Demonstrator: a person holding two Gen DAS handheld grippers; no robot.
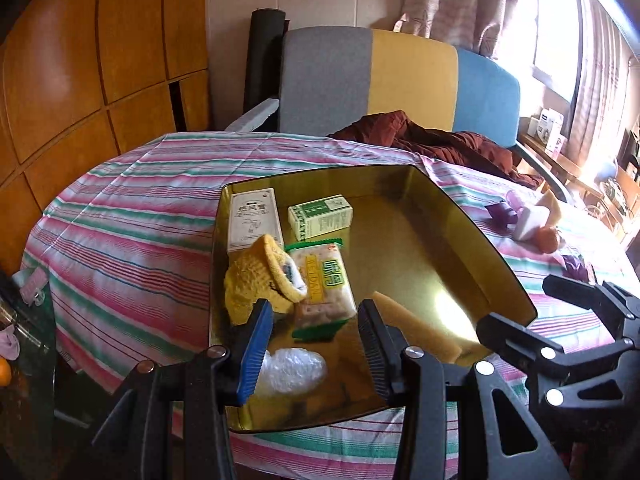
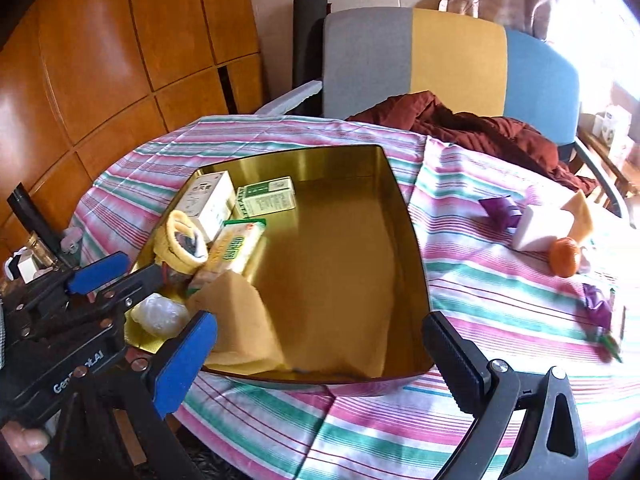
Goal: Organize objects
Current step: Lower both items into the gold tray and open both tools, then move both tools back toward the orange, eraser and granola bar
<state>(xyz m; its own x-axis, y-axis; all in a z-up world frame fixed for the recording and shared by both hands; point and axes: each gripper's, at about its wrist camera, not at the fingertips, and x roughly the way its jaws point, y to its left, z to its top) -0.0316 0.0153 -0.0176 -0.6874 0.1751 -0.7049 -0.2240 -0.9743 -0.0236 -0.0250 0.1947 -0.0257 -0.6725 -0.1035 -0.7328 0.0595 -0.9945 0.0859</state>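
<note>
Gold tin tray (image 2: 404,216), shiny, half-filled: boxes, cracker pack (image 1: 326,284), yellow sponge (image 2: 240,320). Both tools spread apart, empty.

"WEIDAN" on cracker packet (image 1: 326,285)

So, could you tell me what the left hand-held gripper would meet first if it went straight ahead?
Probably the cracker packet inside the gold tin; the open left hand-held gripper points at it, though depth is unclear.
</note>
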